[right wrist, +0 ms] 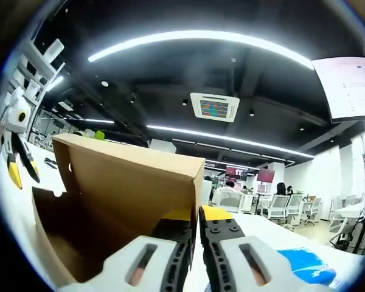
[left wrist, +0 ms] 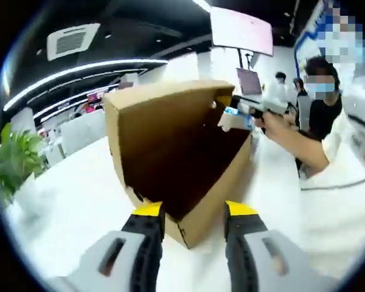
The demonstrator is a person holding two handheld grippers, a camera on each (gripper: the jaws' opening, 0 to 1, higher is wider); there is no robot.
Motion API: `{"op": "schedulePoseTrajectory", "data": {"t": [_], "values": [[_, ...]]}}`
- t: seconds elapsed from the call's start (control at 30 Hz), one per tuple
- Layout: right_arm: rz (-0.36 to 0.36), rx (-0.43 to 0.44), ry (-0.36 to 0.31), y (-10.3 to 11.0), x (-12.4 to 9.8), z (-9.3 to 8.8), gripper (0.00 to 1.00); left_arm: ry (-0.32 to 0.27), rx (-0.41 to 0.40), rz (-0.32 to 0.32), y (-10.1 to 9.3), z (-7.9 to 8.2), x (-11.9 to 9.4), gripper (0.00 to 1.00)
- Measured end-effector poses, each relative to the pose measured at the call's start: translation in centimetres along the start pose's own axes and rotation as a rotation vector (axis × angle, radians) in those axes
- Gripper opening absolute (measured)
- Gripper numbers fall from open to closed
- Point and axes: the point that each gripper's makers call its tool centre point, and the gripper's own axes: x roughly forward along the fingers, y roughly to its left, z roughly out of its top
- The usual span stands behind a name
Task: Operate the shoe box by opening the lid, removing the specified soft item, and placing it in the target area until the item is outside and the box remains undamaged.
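A brown cardboard shoe box [left wrist: 170,140] stands on the white table [left wrist: 79,213] with its lid [right wrist: 134,167] tilted up. Its inside is dark, and I cannot make out any soft item in it. My left gripper [left wrist: 194,210] is open, and the box's near corner sits between its yellow-tipped jaws. My right gripper [right wrist: 198,214] is shut on the lid's free edge at its corner. In the left gripper view that gripper [left wrist: 238,113] is at the lid's upper right, held by a person's hand. In the right gripper view the left gripper [right wrist: 17,164] is at the box's far left end.
A person [left wrist: 328,146] stands close at the table's right side. A green plant [left wrist: 12,158] is at the left edge. A flat blue item [right wrist: 307,264] lies on the table to the right of the box. Office chairs and screens stand far behind.
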Motion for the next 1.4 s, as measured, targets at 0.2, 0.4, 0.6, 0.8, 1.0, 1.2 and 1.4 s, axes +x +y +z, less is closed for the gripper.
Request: {"op": "schedulePoseTrajectory", "data": {"t": [0.2, 0.4, 0.6, 0.8, 1.0, 1.2, 1.4], "values": [[0.009, 0.003, 0.006, 0.1, 0.0, -0.2, 0.01, -0.123, -0.147, -0.082, -0.7, 1.3, -0.7, 0.37], [0.013, 0.012, 0.016, 0.3, 0.0, -0.3, 0.01, -0.155, -0.125, -0.056, -0.7, 2.1, -1.2, 0.47], [0.014, 0.011, 0.020, 0.4, 0.0, -0.4, 0.01, -0.200, -0.100, -0.044, -0.5, 2.6, -1.5, 0.76], [0.020, -0.001, 0.026, 0.5, 0.0, -0.6, 0.01, -0.264, -0.135, -0.025, 0.3, 2.8, -1.5, 0.86], [0.013, -0.034, 0.035, 0.7, -0.1, -0.8, 0.01, -0.344, -0.244, -0.057, 0.5, 3.6, -2.3, 0.85], [0.014, -0.034, 0.059, 0.8, -0.1, -1.1, 0.01, -0.369, -0.235, -0.032, 0.6, 4.2, -2.3, 0.85], [0.017, -0.073, 0.074, 1.2, -0.2, -1.8, 0.01, -0.380, -0.185, 0.028, 1.2, 5.1, -2.4, 0.87]]}}
